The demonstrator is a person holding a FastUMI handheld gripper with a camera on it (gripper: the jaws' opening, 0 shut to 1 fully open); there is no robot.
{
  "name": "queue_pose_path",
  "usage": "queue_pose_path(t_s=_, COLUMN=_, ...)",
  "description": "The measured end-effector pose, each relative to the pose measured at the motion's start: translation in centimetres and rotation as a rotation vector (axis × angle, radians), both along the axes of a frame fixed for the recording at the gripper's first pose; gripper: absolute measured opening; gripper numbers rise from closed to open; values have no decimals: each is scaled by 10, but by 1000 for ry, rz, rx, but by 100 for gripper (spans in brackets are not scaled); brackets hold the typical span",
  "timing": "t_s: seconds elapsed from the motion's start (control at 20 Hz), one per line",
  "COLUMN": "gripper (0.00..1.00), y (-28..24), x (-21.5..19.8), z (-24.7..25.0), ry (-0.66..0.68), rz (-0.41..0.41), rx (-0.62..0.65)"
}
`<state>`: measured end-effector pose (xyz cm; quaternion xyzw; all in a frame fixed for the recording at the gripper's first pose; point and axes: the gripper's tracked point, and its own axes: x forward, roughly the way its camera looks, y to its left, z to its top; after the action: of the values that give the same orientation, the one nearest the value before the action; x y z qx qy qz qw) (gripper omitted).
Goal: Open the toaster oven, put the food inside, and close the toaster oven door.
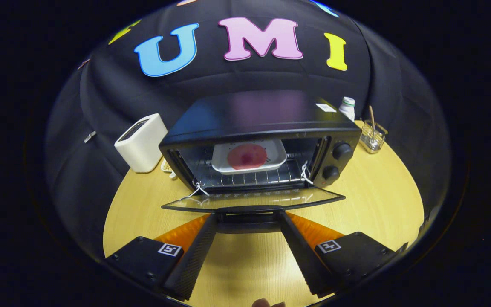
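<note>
Closing step: the toaster oven point(258, 128) stands open just ahead of the claw point(249, 221), with the food already inside, so shutting the door looks like what is left.
Claw: its fingers are spread wide, one at each end of the door handle point(247, 209), pinching nothing that I can make out.
Door: the glass door point(252, 199) lies folded down flat toward the claw, its handle edge right at the fingertips; whether they touch it I cannot tell.
Doing it well: I would get under the handle at its middle and lift in an arc about the hinge, so the door swings up evenly and does not twist; ease off near the top so the oven does not slide on the bench point(377, 187).
Oven contents: a white tray point(271, 160) rests on the wire rack point(249, 177), carrying a round reddish piece of food point(246, 156).
Beyond the oven: a white box-shaped appliance point(141, 143), and a wire holder point(372, 138) with a stick in it.
</note>
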<state>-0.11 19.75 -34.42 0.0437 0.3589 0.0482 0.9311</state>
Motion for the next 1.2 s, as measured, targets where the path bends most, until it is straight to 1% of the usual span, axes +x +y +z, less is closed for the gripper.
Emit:
queue_pose_path(t_s=0.2, gripper=98, y=2, x=20, z=22, ry=-120, rz=45, rx=-77)
queue_pose_path(t_s=0.3, gripper=98, y=3, x=29, z=28, ry=-156, rz=59, rx=-96)
queue_pose_path(t_s=0.35, gripper=98, y=2, x=33, z=27, ry=-153, rz=62, rx=-102)
queue_pose_path(t_s=0.5, gripper=98, y=-4, x=35, z=19, ry=-128, rz=48, rx=-93)
queue_pose_path(t_s=0.75, gripper=98, y=-16, x=29, z=25, ry=-147, rz=36, rx=-76)
queue_pose_path(t_s=0.9, gripper=98, y=-21, x=26, z=40, ry=-171, rz=23, rx=-42)
queue_pose_path(t_s=1.05, gripper=98, y=-27, x=22, z=56, ry=-193, rz=30, rx=-28)
queue_pose_path(t_s=1.2, gripper=98, y=-39, x=16, z=84, ry=-243, rz=23, rx=-14)
